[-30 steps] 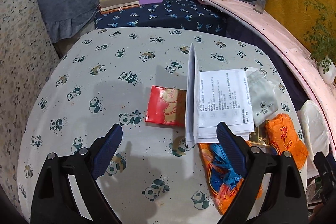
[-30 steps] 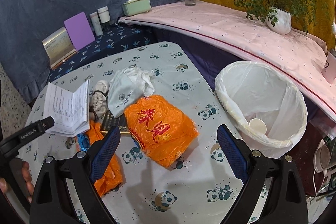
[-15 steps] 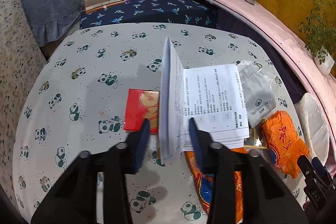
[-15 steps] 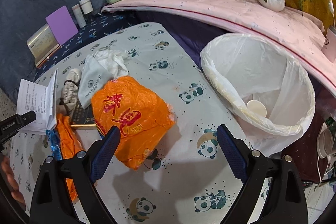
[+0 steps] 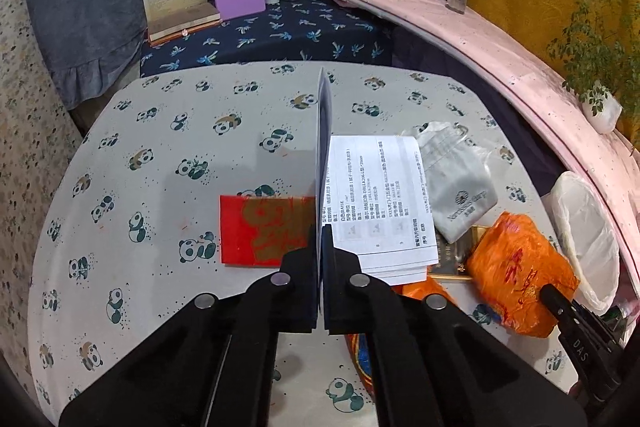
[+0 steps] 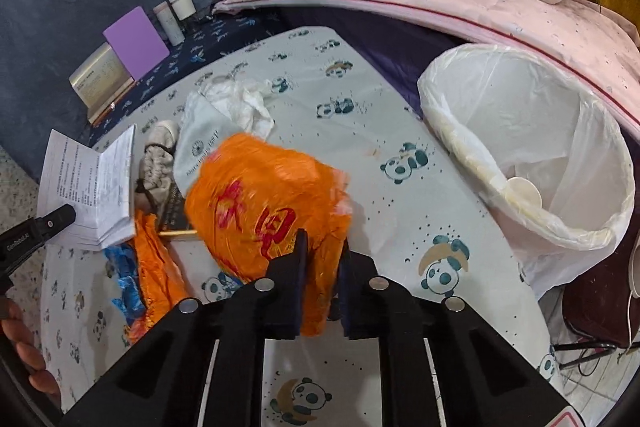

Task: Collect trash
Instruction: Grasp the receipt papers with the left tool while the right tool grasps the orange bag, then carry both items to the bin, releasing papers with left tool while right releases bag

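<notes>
Your left gripper [image 5: 321, 247] has just clamped shut on the upright edge of the folded paper sheets [image 5: 376, 203], and your right gripper [image 6: 322, 255] has just closed, pinching the orange plastic bag [image 6: 260, 203] over the panda tablecloth [image 6: 400, 211]; the white-lined trash bin [image 6: 532, 131] sits just beside the table's right edge, a red envelope [image 5: 260, 231] left of the papers

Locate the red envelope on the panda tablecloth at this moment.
In the left wrist view the red envelope lies flat on the table, just left of the left gripper and the upright printed papers it pinches.
</notes>
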A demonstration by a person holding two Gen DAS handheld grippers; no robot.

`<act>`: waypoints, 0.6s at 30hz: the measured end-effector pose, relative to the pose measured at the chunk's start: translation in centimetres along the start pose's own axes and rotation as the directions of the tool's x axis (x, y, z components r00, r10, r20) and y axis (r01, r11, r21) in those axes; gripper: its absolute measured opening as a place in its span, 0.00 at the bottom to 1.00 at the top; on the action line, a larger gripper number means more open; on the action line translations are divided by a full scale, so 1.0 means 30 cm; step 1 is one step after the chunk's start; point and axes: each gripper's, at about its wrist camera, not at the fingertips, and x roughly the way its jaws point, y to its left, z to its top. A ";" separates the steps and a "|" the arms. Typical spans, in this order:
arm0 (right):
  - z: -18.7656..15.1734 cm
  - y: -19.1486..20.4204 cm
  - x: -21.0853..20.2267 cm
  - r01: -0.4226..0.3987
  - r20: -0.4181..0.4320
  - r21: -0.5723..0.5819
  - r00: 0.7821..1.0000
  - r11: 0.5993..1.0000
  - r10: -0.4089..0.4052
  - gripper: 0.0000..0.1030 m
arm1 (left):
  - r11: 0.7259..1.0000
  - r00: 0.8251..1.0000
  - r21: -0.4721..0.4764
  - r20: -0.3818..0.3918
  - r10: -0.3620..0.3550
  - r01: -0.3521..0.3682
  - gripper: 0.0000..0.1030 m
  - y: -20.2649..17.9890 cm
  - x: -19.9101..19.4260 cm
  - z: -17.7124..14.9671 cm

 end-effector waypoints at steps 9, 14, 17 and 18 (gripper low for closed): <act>0.071 -0.016 -0.163 -0.009 0.114 -0.005 0.993 1.000 0.010 0.07 | 0.997 0.997 0.052 0.060 -0.052 0.049 0.01 -0.107 -0.109 0.025; 0.105 -0.061 -0.252 -0.005 0.177 0.016 0.984 1.000 0.002 0.07 | 0.990 0.991 0.102 0.083 -0.102 0.093 0.01 -0.214 -0.167 0.035; 0.129 -0.103 -0.305 0.017 0.215 0.030 0.976 0.999 -0.023 0.07 | 0.983 0.987 0.136 0.090 -0.132 0.119 0.01 -0.291 -0.195 0.035; 0.134 -0.115 -0.318 0.023 0.226 0.035 0.974 0.999 -0.030 0.07 | 0.980 0.985 0.149 0.090 -0.146 0.132 0.01 -0.323 -0.203 0.035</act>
